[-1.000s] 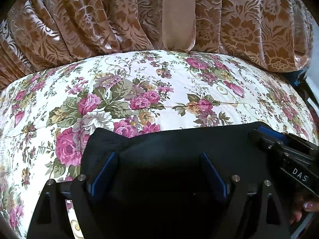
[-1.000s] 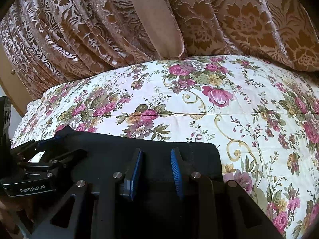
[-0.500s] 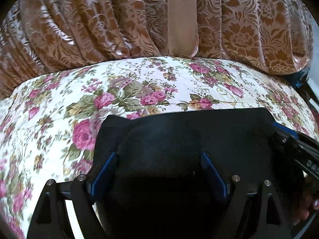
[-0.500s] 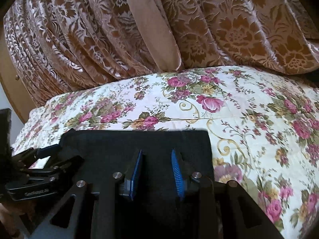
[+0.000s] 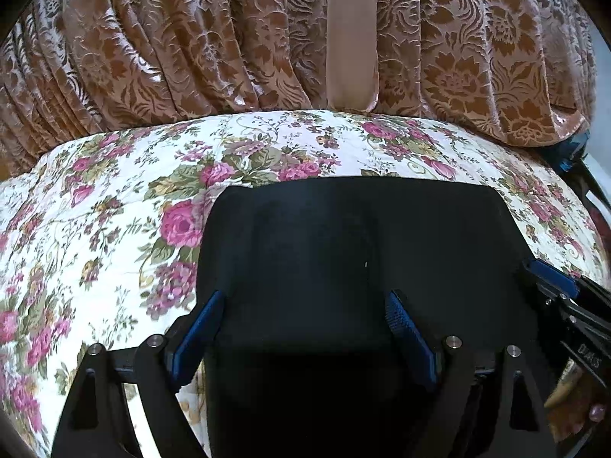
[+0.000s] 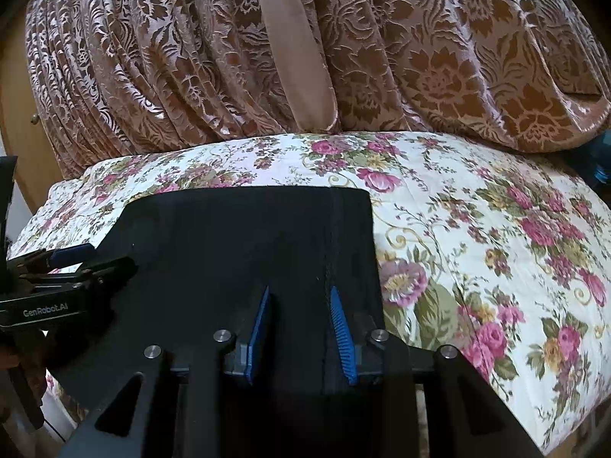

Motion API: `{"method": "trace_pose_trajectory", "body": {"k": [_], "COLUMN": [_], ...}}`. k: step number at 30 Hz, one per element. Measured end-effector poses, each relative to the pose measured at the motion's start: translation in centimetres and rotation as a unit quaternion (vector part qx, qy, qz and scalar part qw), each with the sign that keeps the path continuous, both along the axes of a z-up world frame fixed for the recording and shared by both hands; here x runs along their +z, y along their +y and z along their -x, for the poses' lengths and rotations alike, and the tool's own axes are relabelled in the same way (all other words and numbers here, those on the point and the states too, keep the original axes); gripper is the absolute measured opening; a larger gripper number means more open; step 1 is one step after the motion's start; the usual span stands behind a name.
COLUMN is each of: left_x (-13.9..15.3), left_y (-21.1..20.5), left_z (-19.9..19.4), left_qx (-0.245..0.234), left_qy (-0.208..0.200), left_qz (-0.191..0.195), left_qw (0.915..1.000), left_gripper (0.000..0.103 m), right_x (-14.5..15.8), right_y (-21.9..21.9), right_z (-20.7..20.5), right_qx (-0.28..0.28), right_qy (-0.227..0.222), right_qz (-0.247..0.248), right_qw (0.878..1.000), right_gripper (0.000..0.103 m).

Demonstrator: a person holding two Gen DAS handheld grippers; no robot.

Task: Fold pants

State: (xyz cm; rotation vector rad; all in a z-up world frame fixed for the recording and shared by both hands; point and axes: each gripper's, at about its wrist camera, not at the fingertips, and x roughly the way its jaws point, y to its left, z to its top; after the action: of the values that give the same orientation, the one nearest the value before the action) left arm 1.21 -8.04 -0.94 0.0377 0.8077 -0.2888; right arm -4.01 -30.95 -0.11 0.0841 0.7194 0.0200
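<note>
Left to right: a quilted white bedspread with pink roses (image 5: 95,229) fills the left of the left wrist view, backed by a brown damask curtain (image 5: 152,57). On it lie the black pants (image 5: 343,236), a flat dark rectangle with a straight far edge, at the near side of the bed under both tools. My left gripper (image 5: 304,297) stands over their left edge. Its blue pads are spread wide and easing wider, with cloth lying between them but neither pad pressing on it, so I record it as released. I judge this spread suits flattening a fold, not lifting. My right gripper (image 6: 299,292) sits over the right side of the pants, its pads narrow, parted and also easing apart, astride a stitched seam. I cannot tell whether they pinch the cloth. The two tools work the two sides of the same near edge, which I take as squaring a fold. Only the left view shows the person's fingers (image 5: 573,408) behind the right tool. Only the right view shows the seam, the square right corner of the pants, and a wooden cabinet (image 6: 15,114) far left.
</note>
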Motion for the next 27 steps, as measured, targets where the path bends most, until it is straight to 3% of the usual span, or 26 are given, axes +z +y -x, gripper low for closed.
{"method": "trace_pose_trajectory", "body": {"k": [3,8,10,11,14,16,22,24,27], "left_x": [-0.5,-1.4,-1.9,-2.2,-3.3,-4.1,-4.4,-4.7,-5.1], "left_y": [1.1,4.6,5.8,6.6,7.8,8.2,8.3,8.3,8.3], "left_z": [0.8,2.8,3.5,4.0,5.0,5.2,3.9,3.5,3.2], "left_qx": [0.006,0.008,0.001,-0.006,-0.028,-0.038,-0.076,-0.086,-0.097], "left_qy": [0.015,0.04,0.046,0.048,0.058,0.068,0.096,0.109,0.12], "left_qz": [0.022,0.107,0.137,0.157,0.195,0.217,0.261,0.277,0.298], "left_qw": [0.9996,0.9934,0.9895,0.9865,0.9786,0.973,0.9576,0.9506,0.9421], "left_gripper": [0.092,0.092,0.092,0.092,0.092,0.092,0.092,0.092,0.092], "right_x": [0.0,0.1,0.1,-0.1,-0.8,-1.6,-4.1,-4.6,-4.8], "right_y": [-0.2,-0.8,-1.2,-1.5,-2.9,-4.2,-6.8,-7.2,-6.9], "right_z": [0.8,2.2,2.8,3.0,3.8,4.2,3.4,3.0,2.5], "right_qx": [-0.003,-0.008,-0.018,-0.023,-0.025,-0.033,-0.032,-0.025,-0.008], "right_qy": [0.002,0.004,0.009,0.017,0.025,0.033,0.065,0.075,0.081], "right_qz": [-0.003,-0.007,-0.006,-0.01,-0.067,-0.121,-0.253,-0.277,-0.278], "right_qw": [1.0,1.0,1.0,1.0,0.997,0.992,0.965,0.958,0.957], "right_gripper": [0.035,0.04,0.055,0.057,0.058,0.065,0.069,0.07,0.072]}}
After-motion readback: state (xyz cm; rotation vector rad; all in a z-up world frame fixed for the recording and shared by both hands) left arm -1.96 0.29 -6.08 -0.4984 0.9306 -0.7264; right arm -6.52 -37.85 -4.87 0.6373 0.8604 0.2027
